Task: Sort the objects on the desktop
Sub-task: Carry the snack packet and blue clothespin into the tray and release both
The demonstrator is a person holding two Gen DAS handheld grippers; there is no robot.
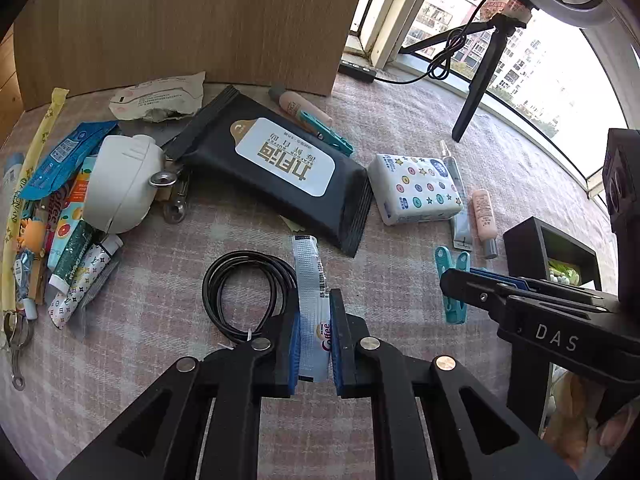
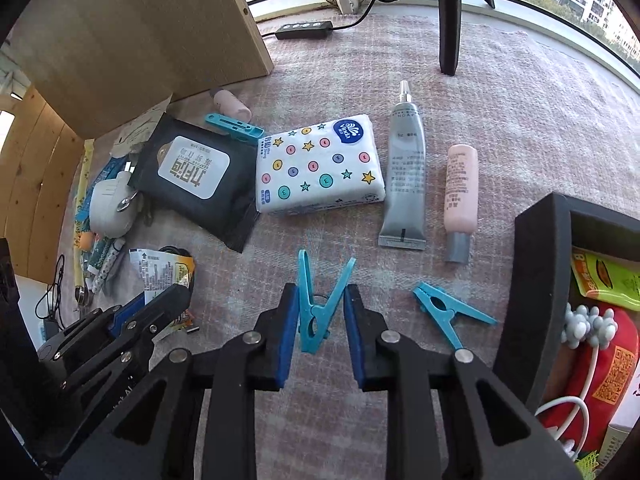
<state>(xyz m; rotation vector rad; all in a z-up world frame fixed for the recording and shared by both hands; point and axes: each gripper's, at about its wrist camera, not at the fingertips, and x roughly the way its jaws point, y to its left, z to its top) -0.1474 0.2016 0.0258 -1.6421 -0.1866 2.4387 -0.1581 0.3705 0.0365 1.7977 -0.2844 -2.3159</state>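
Note:
My left gripper (image 1: 316, 308) is shut on a white-and-blue coffee sachet (image 1: 310, 272), which stands up between the blue pads above the checked cloth. In the right wrist view, the right gripper (image 2: 322, 296) is shut on a teal clothespin (image 2: 316, 316), its pads against the pin's two spread arms. A second teal clothespin (image 2: 448, 312) lies on the cloth just to its right. The right gripper (image 1: 472, 284) also shows at the right edge of the left wrist view, with the clothespin (image 1: 450, 280) at its tips. A black bin (image 2: 532, 280) stands at the right.
A black wet-wipe pack (image 1: 280, 168), a patterned tissue pack (image 1: 416, 188), a grey tube (image 2: 404, 184) and a pink tube (image 2: 460, 196) lie further out. A black cable coil (image 1: 244, 292) sits left of the sachet. Several small items pile up at left (image 1: 80, 208). A wooden board (image 1: 180, 20) and a tripod leg (image 1: 476, 88) stand behind.

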